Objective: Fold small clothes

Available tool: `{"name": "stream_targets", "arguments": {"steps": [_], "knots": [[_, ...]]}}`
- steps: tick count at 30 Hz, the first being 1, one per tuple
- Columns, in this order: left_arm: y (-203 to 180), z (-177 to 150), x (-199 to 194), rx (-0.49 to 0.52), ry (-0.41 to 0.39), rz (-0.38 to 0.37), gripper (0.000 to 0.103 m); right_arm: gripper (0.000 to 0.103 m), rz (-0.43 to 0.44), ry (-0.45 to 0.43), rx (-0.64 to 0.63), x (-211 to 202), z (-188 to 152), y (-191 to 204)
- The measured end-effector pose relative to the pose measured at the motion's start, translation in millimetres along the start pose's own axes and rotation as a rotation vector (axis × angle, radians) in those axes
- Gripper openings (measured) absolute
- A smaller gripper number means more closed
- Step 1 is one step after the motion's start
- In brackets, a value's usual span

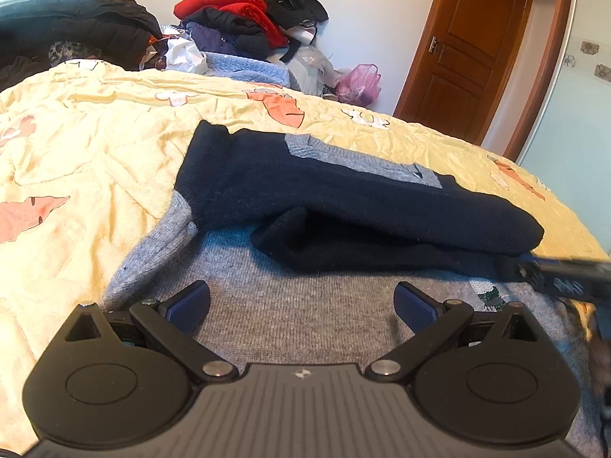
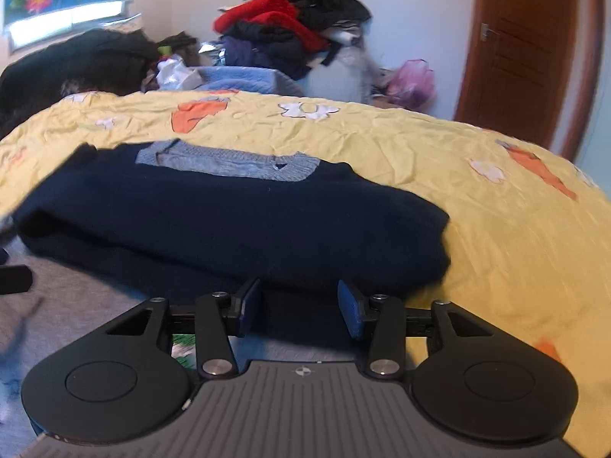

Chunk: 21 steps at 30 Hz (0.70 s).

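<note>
A small grey and navy sweater (image 1: 305,305) lies on the yellow bedspread (image 1: 95,141). Its navy sleeves (image 1: 362,206) are folded across the grey body, with the grey collar (image 1: 343,158) at the far edge. My left gripper (image 1: 301,301) is open and empty, low over the grey body near the hem. My right gripper (image 2: 299,307) is open, its blue pads (image 2: 349,313) wide apart at the near edge of the folded navy sleeve (image 2: 229,213), holding nothing. The right gripper also shows in the left wrist view (image 1: 561,278) at the right, blurred.
A pile of red, black and blue clothes (image 1: 244,15) is stacked at the far side of the bed. A black coat (image 1: 68,23) lies at the far left. A pink plastic bag (image 1: 361,84) sits on the floor by the brown door (image 1: 469,45).
</note>
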<state>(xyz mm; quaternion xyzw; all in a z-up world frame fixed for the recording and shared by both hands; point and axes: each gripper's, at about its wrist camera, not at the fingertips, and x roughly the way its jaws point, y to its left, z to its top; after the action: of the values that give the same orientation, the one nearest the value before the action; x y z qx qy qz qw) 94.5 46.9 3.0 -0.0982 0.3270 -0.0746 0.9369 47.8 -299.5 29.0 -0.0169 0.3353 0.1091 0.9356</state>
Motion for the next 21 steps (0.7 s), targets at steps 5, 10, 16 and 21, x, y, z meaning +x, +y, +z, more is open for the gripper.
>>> {"name": "stream_targets", "arguments": {"steps": [5, 10, 16, 21], "knots": [[-7.7, -0.2, 2.3, 0.035, 0.013, 0.029, 0.103, 0.083, -0.042, 0.010, -0.026, -23.7, -36.9, 23.3], [-17.2, 0.3, 7.3, 0.081, 0.030, 0.067, 0.103, 0.101, -0.091, 0.018, 0.026, -39.8, -53.6, 22.3], [-35.2, -1.6, 11.4, 0.207, 0.084, 0.146, 0.103, 0.103, -0.102, 0.027, 0.035, -32.3, -51.1, 21.3], [-34.1, -7.9, -10.0, 0.190, 0.170, 0.144, 0.103, 0.103, -0.097, 0.024, 0.042, -33.1, -52.5, 20.6]]}}
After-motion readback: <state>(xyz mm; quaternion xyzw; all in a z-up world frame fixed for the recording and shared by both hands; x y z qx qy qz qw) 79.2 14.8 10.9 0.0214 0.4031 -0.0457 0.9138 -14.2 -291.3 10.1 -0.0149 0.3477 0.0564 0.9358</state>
